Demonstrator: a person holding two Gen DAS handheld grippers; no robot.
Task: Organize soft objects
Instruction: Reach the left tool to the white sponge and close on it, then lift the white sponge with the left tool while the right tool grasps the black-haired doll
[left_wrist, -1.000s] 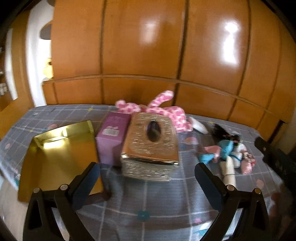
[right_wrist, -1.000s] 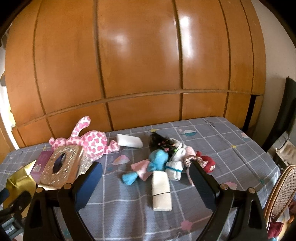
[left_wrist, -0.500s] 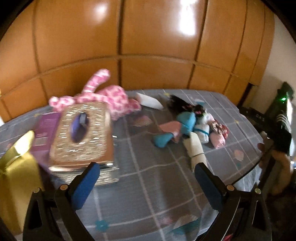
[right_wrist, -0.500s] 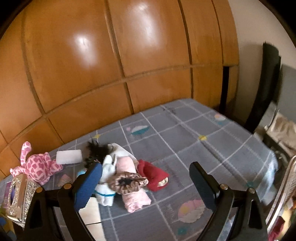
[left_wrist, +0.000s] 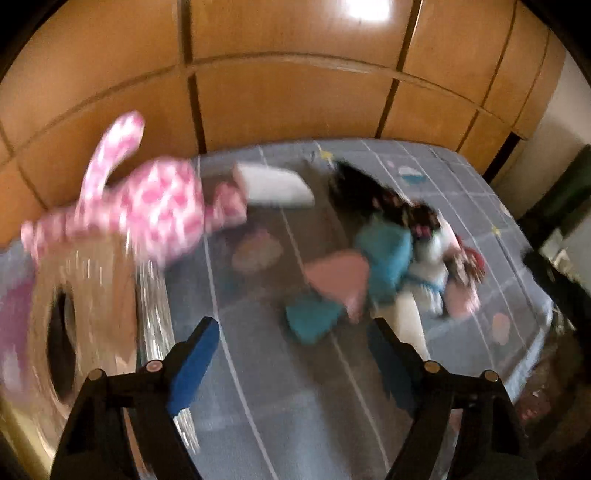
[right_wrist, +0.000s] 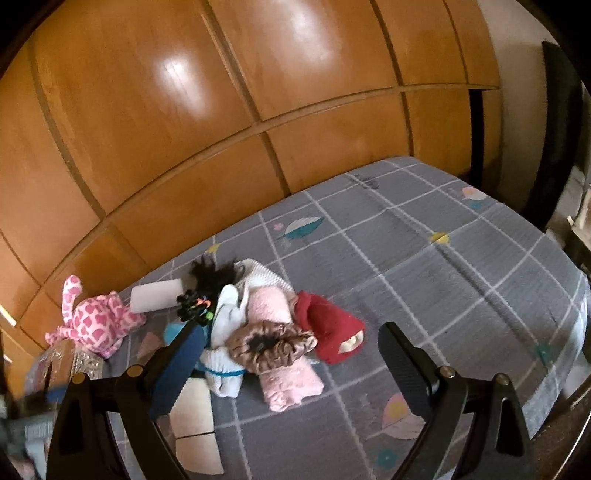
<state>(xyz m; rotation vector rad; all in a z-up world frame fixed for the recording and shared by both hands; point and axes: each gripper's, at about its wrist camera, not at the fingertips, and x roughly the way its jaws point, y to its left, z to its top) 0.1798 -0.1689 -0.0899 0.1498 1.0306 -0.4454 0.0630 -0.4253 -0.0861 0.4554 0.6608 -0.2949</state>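
- Both hand-held grippers, left (left_wrist: 290, 352) and right (right_wrist: 291, 354), are held spread wide, nothing pinched.
- Soft pile (right_wrist: 273, 332) is heaped mid-bed (right_wrist: 461, 266), pink plush (right_wrist: 96, 321) just beside the tissue box (left_wrist: 85, 314).

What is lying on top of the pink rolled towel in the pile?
A brown satin scrunchie lies across the pink rolled towel, covering its middle. Both ends of the towel show. A red sock touches its right side. What lies beneath the towel is hidden.
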